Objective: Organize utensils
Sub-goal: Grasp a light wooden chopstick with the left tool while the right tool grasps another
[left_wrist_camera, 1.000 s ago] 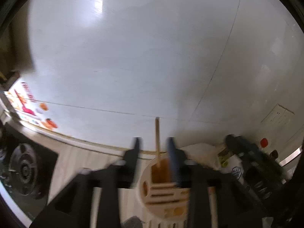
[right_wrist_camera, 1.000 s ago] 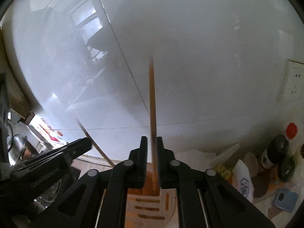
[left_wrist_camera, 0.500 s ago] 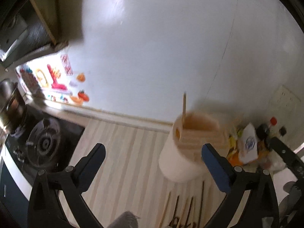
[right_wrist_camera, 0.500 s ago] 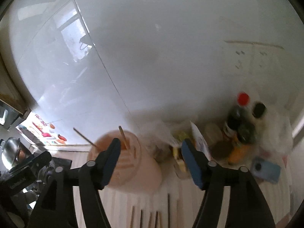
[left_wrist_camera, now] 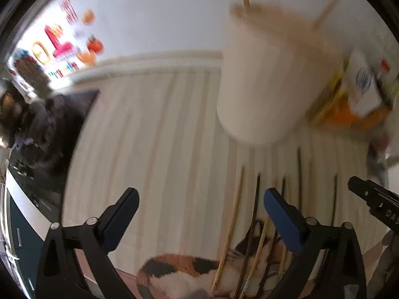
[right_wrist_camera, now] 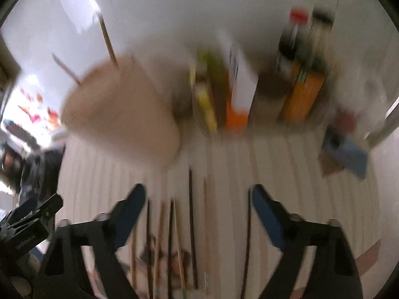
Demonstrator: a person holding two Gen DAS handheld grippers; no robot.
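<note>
Both claws wide and empty above loose chopsticks

The left claw (left_wrist_camera: 200,205) and right claw (right_wrist_camera: 197,200) gape wide, gripping nothing. Below them, chopsticks (right_wrist_camera: 190,214) lie side by side on the striped tabletop (left_wrist_camera: 154,137), near ends over a patterned mat (left_wrist_camera: 179,266). Farther off stands the blurred utensil holder (left_wrist_camera: 264,79) with two sticks in it; packets and bottles (right_wrist_camera: 299,74) line the wall.

Right gripper (left_wrist_camera: 379,205) casing: white letters "DAS", cut off at the frame edge.
Wall poster (left_wrist_camera: 62,47): red characters, blurred, unreadable.
White carton (right_wrist_camera: 240,79): blue mark, unreadable.
</note>
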